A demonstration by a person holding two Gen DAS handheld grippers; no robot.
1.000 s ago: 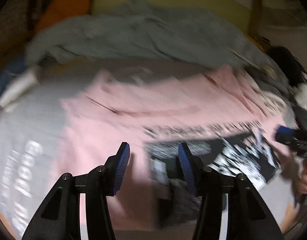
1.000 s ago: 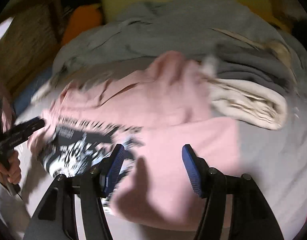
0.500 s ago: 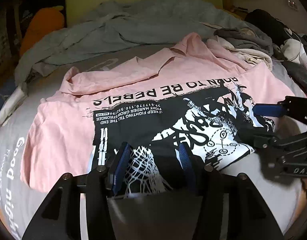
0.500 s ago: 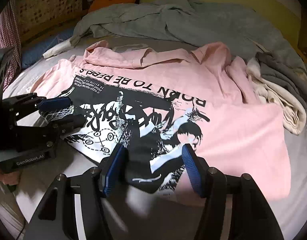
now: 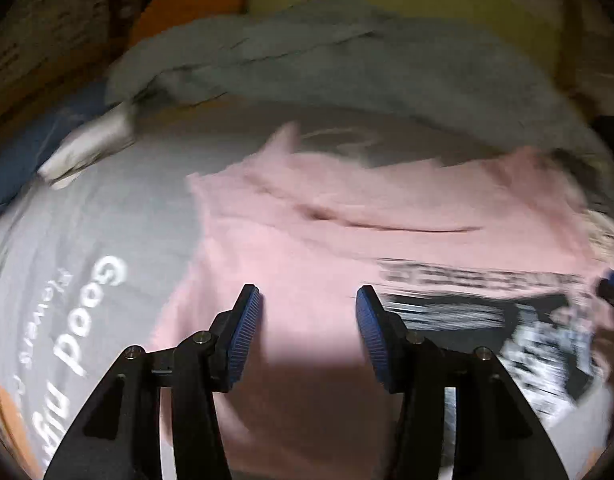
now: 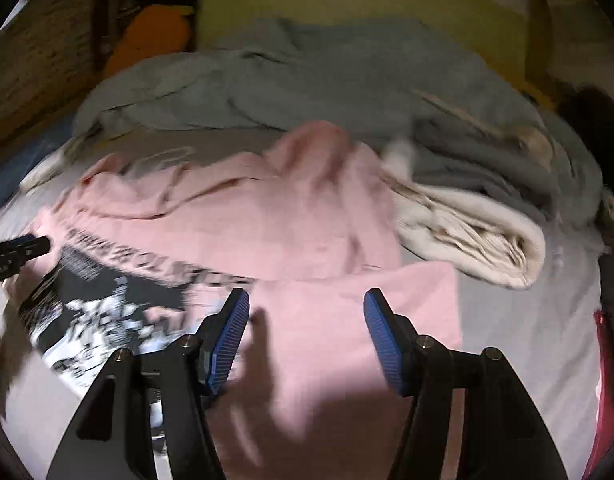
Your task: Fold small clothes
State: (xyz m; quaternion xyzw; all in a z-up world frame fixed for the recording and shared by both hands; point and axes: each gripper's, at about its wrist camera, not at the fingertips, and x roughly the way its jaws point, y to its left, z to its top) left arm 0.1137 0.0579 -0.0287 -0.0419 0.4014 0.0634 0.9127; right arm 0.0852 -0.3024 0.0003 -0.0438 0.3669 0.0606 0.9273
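Pink T-shirt (image 6: pixel 307 224) spread flat on bed (image 6: pixel 527 320), print side up, collar toward far grey blanket (image 6: pixel 307 88), hem toward cameras, long axis near-to-far. Left gripper (image 5: pixel 309 312) agape, empty, above shirt. Right gripper (image 6: pixel 307 316) likewise agape, empty.

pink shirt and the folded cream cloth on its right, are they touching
Touching. In the right wrist view the pink shirt has its raised right edge lying directly against the cream cloth, with no strip of grey sheet between them there.
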